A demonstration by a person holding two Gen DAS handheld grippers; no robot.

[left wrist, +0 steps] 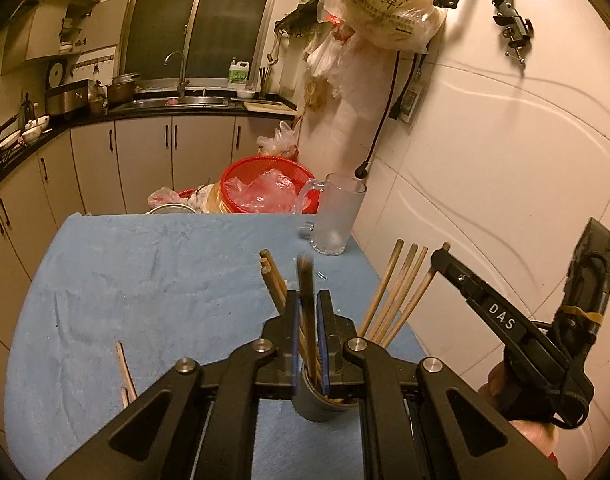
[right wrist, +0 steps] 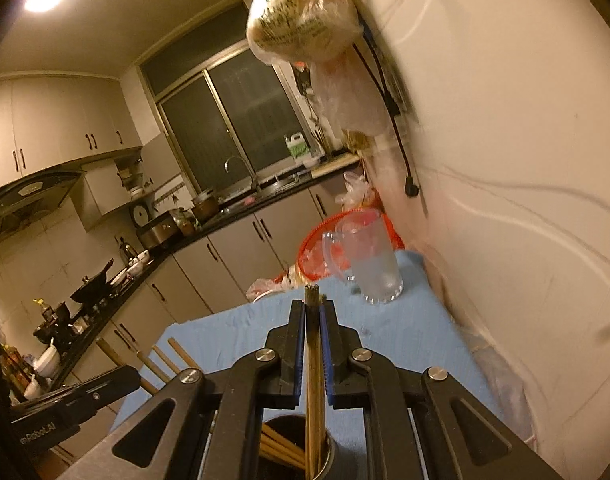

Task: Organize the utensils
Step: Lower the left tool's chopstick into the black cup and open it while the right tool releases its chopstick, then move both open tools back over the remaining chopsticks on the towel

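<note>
a: take the round grey metal holder cup (left wrist: 311,402) on the blue cloth-covered table (left wrist: 145,272) as the anchor. what lies left of it?

b: a pale wooden chopstick pair lying loose on the cloth (left wrist: 125,372), well to the cup's left, long axis running roughly away from the camera. they look like what is left to collect.

a: and at the cup itself?

b: the left gripper (left wrist: 308,344) hangs right over the cup's mouth, its blue-padded jaws close together on a dark-tipped wooden chopstick (left wrist: 305,280) that stands nearly upright, lower end down inside the cup. other light wooden chopsticks (left wrist: 397,292) fan out of the cup to both sides.

a: the other tool?

b: the right gripper (right wrist: 314,344) is also above the cup, on its right side. its jaws are pressed onto a bundle of bamboo-coloured chopsticks (right wrist: 314,380), long axis vertical, lower ends inside the cup's dark opening.

a: so what does the next move hinge on?

b: both held sticks already point down into the cup, so i'd judge release is near. after that, the loose pair lies left of the cup, and the left gripper is the nearer one.

a: beyond the cup?

b: a frosted glass mug with a handle (left wrist: 337,216) stands at the table's far edge, well apart, near the white wall.
</note>
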